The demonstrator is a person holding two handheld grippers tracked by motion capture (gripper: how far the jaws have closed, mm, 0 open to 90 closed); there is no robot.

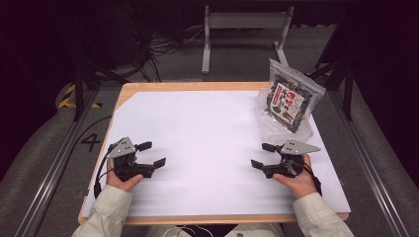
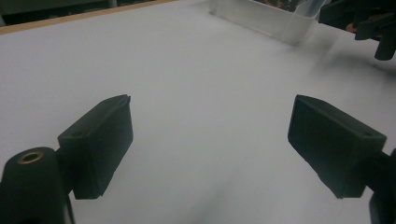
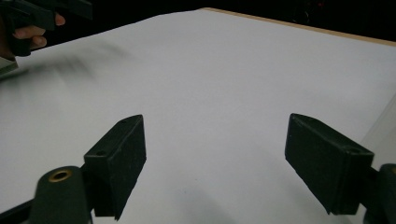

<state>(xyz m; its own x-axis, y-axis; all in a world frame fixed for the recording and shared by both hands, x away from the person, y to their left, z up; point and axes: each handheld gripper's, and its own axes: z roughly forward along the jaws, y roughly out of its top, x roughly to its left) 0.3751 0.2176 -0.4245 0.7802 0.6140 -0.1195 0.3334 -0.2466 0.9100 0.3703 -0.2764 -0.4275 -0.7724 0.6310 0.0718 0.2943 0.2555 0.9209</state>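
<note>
Bare white table (image 1: 207,133) spreads between the hands. The snack bag (image 1: 289,98) leans at the far right edge, near the right gripper (image 1: 263,154). Left gripper (image 1: 152,154) rests near-left. Both grippers' fingers are spread, released.

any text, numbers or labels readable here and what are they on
"4": black numeral on the grey floor, left of the table.
Bag at the table's far right corner: its white and red label carries large red characters and small print, all too small and blurred to read.
Left gripper and right gripper: no markings that can be read.
</note>
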